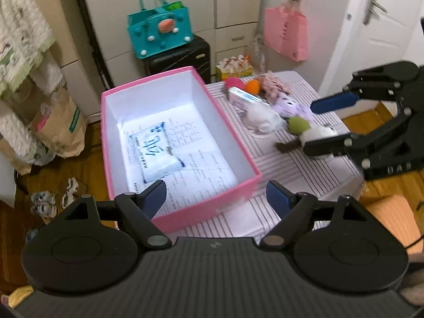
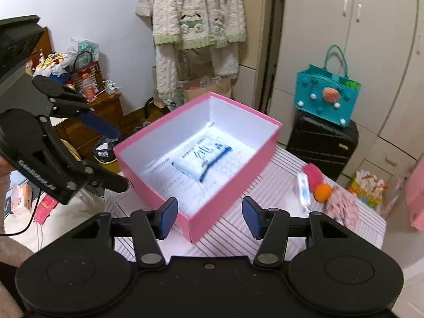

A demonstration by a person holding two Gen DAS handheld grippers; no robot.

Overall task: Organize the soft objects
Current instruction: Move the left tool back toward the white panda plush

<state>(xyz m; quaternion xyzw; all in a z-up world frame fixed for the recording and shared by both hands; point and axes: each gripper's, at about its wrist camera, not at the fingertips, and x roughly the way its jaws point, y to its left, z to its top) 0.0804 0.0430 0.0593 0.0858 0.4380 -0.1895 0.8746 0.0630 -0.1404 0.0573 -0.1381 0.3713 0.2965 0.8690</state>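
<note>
On the striped worktop (image 1: 291, 175) sits an open pink box (image 1: 182, 212) with one soft tissue pack (image 1: 159, 153) lying flat on the printed paper lining its floor. Both grippers hover over the near rim: the left gripper (image 1: 216, 197) has its jaws spread with nothing between them, and the right gripper (image 2: 210, 216) also stands parted and empty. The remaining soft things lie in a cluster beyond the box, well apart from it: a second tissue pack (image 1: 242, 98), a pink pompom (image 1: 233, 81), an orange ball (image 1: 251, 86), a white plush (image 1: 262, 118), a green ball (image 1: 298, 124) and a floral fabric piece (image 1: 273, 83). All look light and squashy, so they should give under the pads; a grasp across the middle of each, pressing gently, seems safest, as the round balls may roll or squirt sideways.
</note>
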